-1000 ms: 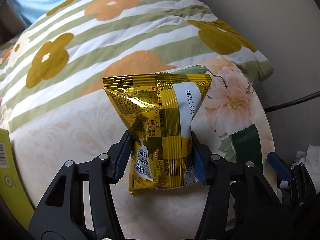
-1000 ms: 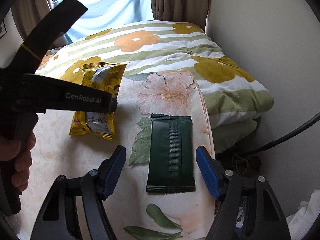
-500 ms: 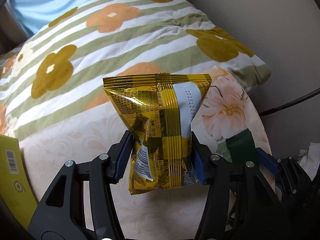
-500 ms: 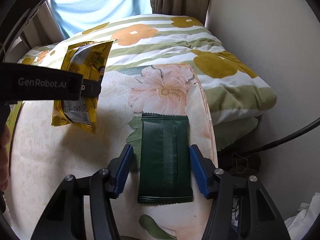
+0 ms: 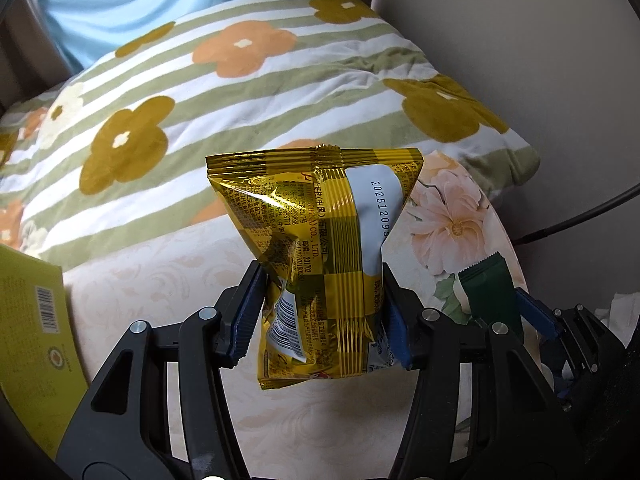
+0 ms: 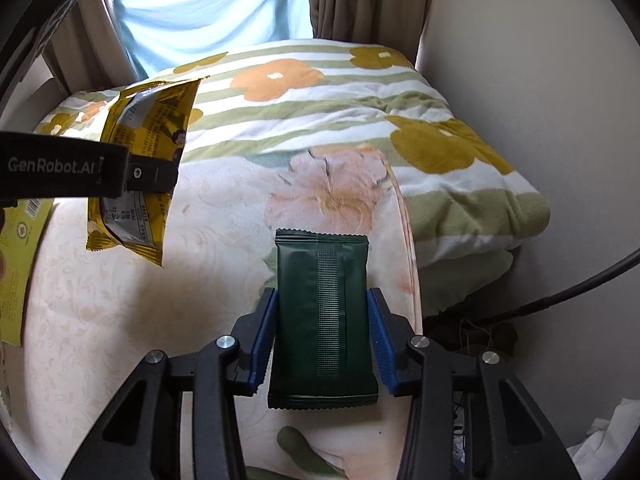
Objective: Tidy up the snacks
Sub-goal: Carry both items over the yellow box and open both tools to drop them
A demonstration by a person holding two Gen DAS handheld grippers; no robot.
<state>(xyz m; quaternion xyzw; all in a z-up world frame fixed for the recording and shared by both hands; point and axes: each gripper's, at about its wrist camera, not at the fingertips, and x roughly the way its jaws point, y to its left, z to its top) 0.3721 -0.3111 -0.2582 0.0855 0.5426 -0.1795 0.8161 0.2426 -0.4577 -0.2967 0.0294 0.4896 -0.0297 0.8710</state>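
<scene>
A crinkled yellow snack packet (image 5: 320, 264) hangs clear of the floral-covered table (image 5: 160, 280), and my left gripper (image 5: 320, 292) is shut on its lower half. The right wrist view shows the same yellow packet (image 6: 140, 148) raised at the left. A dark green snack packet (image 6: 324, 320) lies flat near the table's right edge. My right gripper (image 6: 322, 304) is closing on it, its blue pads (image 6: 264, 340) against the packet's two long sides. In the left wrist view the green packet (image 5: 490, 292) shows at the right.
A yellow-green box (image 5: 36, 328) lies at the table's left edge. A striped flower-print blanket (image 6: 320, 100) is piled behind the table. The wall and a black cable (image 6: 580, 288) are on the right, with white cloth (image 6: 608, 440) on the floor.
My left gripper has lifted the yellow packet off the table. My right gripper has moved forward over the green packet and its jaws have narrowed onto its sides.
</scene>
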